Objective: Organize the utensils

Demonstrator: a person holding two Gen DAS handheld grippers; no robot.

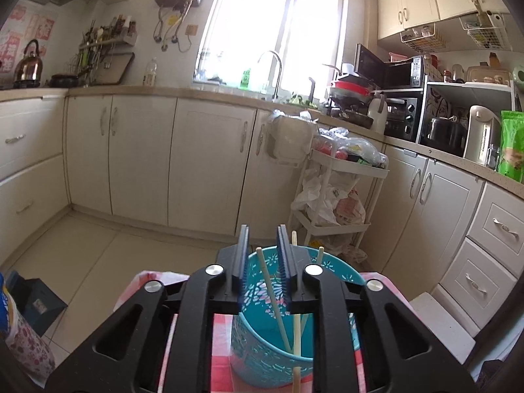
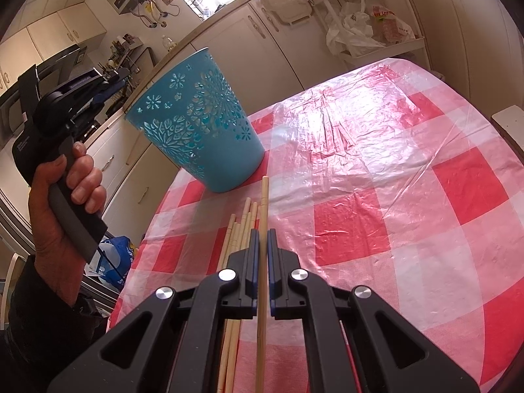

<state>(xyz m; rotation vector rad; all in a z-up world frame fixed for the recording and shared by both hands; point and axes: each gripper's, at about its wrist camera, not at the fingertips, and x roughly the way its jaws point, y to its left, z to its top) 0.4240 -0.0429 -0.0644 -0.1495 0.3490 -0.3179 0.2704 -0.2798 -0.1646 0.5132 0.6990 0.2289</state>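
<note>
Your left gripper [image 1: 262,239] hangs over the mouth of the blue basket [image 2: 203,121], jaws apart, nothing pinched. One chopstick in the basket [image 1: 273,298] passes through the gap, touching neither pad. More chopsticks lean inside against the far rim. The basket stands upright on the checkered cloth [image 2: 376,170] at the counter's left edge. Your left hand [image 2: 62,203] is wrapped round that gripper's handle. Your right gripper [image 2: 262,234] has jaws clamped on a single chopstick [image 2: 264,196], tip pointing toward the basket's base. The loose chopsticks [image 2: 240,226] lie bundled on the cloth just left of it, near the basket.
</note>
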